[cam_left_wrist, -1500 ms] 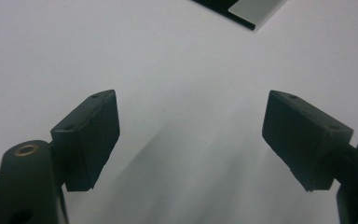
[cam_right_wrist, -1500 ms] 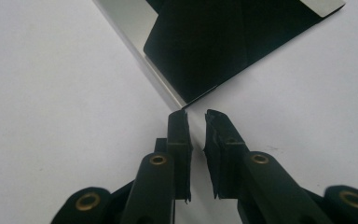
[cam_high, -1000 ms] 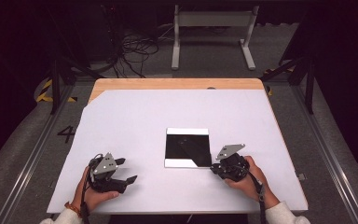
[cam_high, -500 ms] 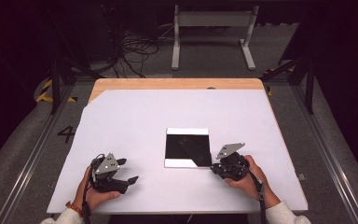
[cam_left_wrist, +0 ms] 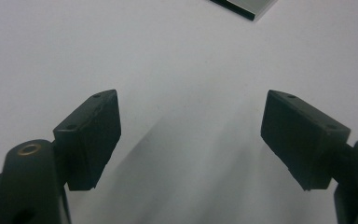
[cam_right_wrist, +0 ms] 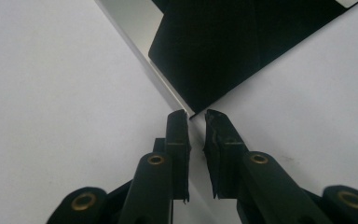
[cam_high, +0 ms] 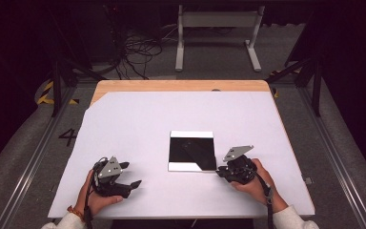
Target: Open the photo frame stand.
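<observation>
1. Black sheet (cam_high: pixel 192 150) is seen lying flat mid-table, slightly toward the near edge.
2. Right gripper (cam_right_wrist: pixel 196 115): jaws narrowed to a sliver at the sheet's near right corner; whether the corner is pinched cannot be told.
3. Left gripper (cam_left_wrist: pixel 191 135): jaws spread wide, nothing held, near the table's near left corner.
4. The corner is best lifted slowly, so the sheet is not creased.

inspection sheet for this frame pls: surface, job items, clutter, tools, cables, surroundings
Surface: white sheet over a wooden table, wood bare along the far edge.
Job's things: one black square sheet with white margins, flat, near the centre.
Clutter: nothing seen.
Tools: left tool wide open over bare white, holding nothing; right tool nearly shut at the black sheet's near right corner, a narrow gap showing; grip on it cannot be told.
Cables: loose tangle on the floor beyond the table.
Surroundings: dark room, white frame stand behind, floor rails at both sides.
</observation>
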Demonstrator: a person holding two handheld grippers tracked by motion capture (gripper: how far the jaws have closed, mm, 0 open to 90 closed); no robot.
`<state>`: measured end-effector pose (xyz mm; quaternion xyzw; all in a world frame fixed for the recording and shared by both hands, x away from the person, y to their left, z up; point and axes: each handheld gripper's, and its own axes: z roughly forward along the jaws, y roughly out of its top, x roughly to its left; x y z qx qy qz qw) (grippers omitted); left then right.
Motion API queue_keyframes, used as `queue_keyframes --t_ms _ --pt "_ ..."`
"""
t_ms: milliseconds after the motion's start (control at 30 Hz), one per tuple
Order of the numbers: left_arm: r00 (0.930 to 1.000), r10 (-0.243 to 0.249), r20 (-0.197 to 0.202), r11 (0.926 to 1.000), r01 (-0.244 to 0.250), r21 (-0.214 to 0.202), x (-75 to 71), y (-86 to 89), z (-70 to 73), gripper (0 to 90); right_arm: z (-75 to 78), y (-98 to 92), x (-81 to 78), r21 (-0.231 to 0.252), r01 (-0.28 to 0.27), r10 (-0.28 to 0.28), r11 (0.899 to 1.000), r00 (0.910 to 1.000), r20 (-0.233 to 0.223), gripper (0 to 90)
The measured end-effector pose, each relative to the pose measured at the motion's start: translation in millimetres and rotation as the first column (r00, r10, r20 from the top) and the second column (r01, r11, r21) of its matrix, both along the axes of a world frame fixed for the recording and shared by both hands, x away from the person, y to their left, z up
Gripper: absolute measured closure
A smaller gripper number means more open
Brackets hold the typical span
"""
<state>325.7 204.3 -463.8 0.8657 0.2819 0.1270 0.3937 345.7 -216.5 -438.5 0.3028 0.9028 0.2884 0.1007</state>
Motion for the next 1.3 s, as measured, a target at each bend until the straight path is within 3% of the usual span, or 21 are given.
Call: queue_keyframes --t_ms 300,600,800,900,1033,1100,1200,1300 --pt "1.0 0.0 -0.007 1.0 0.0 0.008 0.3 -1.3 -1.3 20.9 -0.5 5.0 -0.4 -0.029 -0.001 0.002 1.0 0.9998 0.019 85.8" --pt "1.0 0.0 -0.007 1.0 0.0 0.008 0.6 -1.3 -1.2 20.8 -1.6 3.7 -1.1 -0.015 0.004 -0.003 1.0 0.9993 0.036 87.6" --pt "1.0 -0.003 -0.005 1.0 0.003 0.009 0.6 -0.7 -0.8 20.4 0.3 1.5 -3.8 0.008 -0.006 0.006 1.0 0.9971 0.076 89.4" --pt "0.9999 0.002 -0.013 1.0 -0.002 0.004 0.4 -0.6 -1.2 20.1 4.0 -1.6 -4.2 0.058 0.001 -0.007 0.998 0.9952 0.097 88.8" --pt "0.9999 -0.003 -0.01 1.0 0.003 0.006 0.3 -1.0 -1.2 20.1 3.0 -2.0 -2.9 0.032 0.005 -0.008 0.999 0.9962 0.086 87.8" --pt "0.9999 -0.003 -0.01 1.0 0.003 0.007 0.6 -0.9 -1.2 20.1 1.5 -2.0 -1.9 0.016 -0.004 0.004 1.0 0.9988 0.048 86.1" --pt "0.9999 -0.003 -0.014 1.0 0.003 0.006 1.1 -1.4 -1.8 19.9 -0.8 1.9 -1.6 -0.028 -0.007 0.008 1.0 0.9995 0.031 85.6" --pt "0.9999 -0.01 -0.013 0.9999 0.01 0.01 1.4 -1.9 -2.1 19.8 -0.2 4.2 -0.1 -0.042 -0.01 0.011 0.999 0.9994 0.033 85.1"
